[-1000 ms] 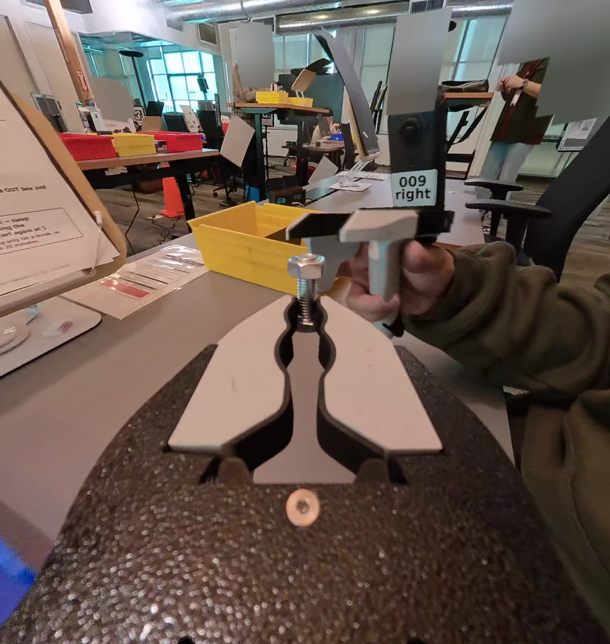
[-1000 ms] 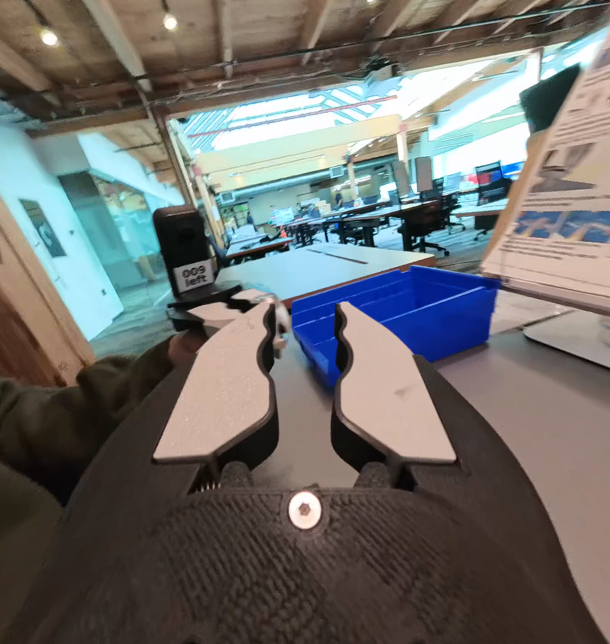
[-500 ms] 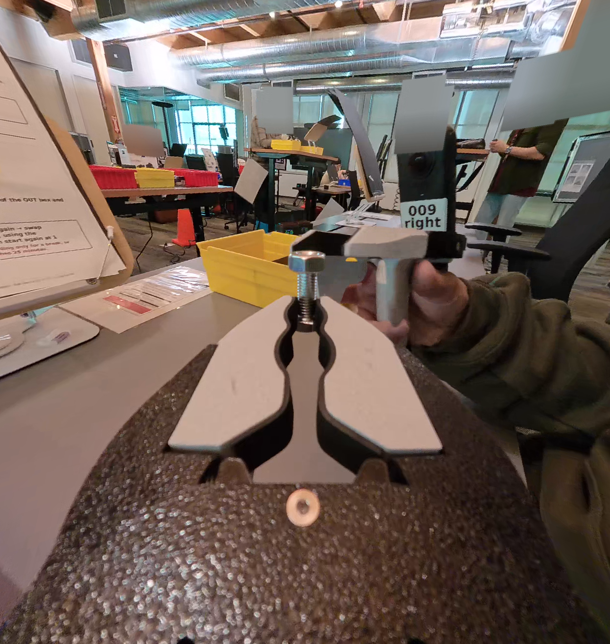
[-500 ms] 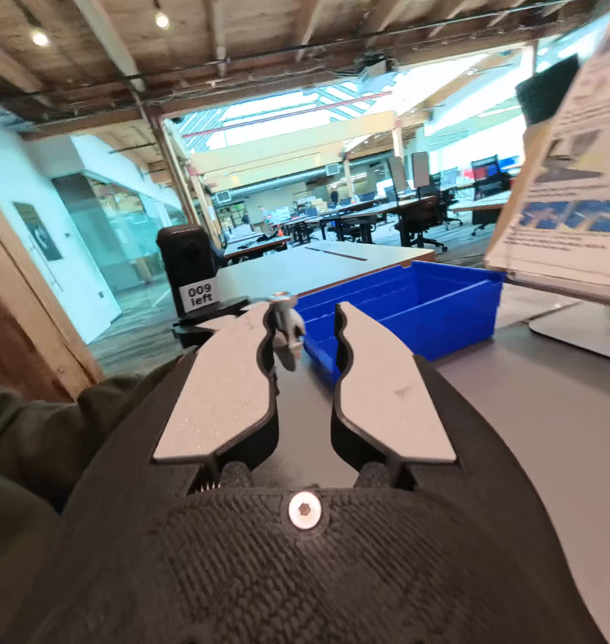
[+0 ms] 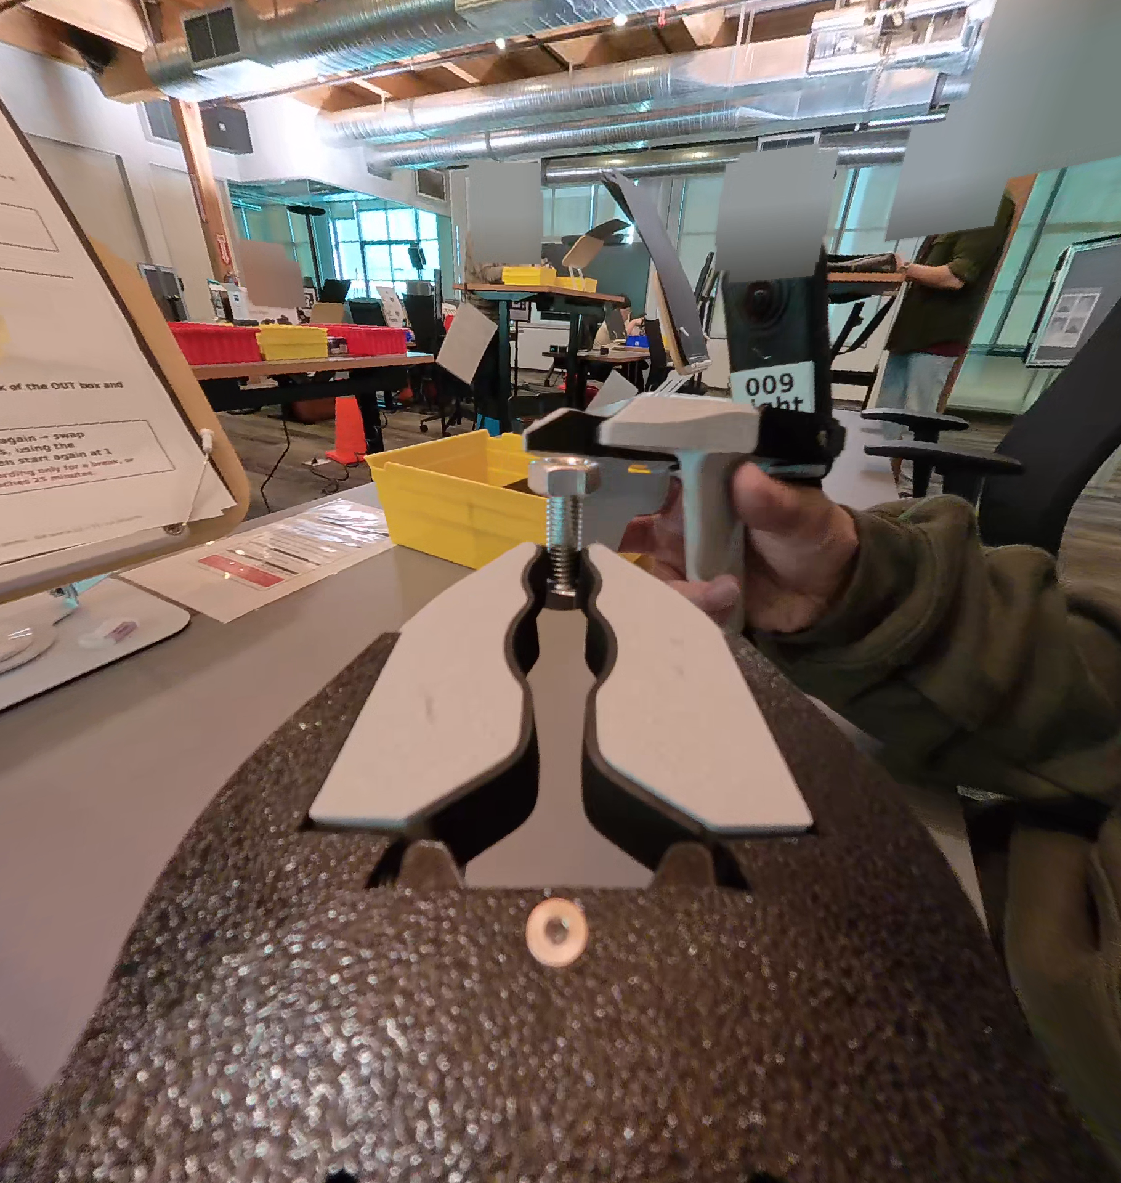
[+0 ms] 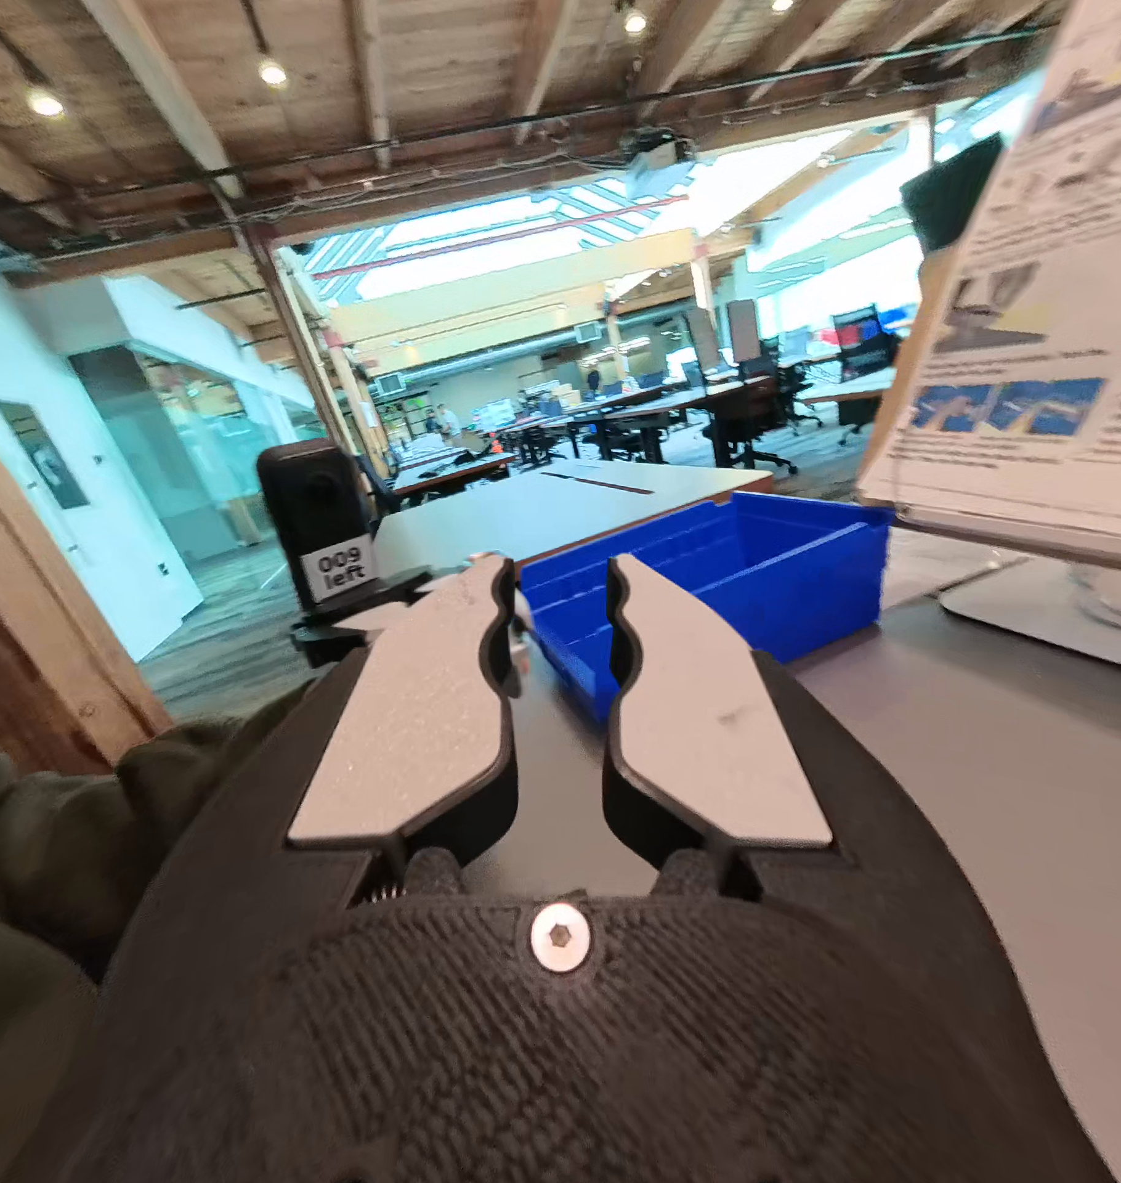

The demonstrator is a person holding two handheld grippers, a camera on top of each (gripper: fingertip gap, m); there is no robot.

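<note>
I see the left gripper (image 5: 561, 563) clamping an upright silver hex-head bolt (image 5: 563, 512) at its tips; the right gripper (image 6: 561, 579) is released, just beside the bolt.

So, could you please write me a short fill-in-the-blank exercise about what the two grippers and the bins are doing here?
1. The left gripper is shut on a silver ____.
2. Its hexagonal head points ____.
3. Behind the bolt sits a ____ bin.
4. The right gripper, jaws apart, faces a ____ bin.

Missing words: bolt; up; yellow; blue
</note>
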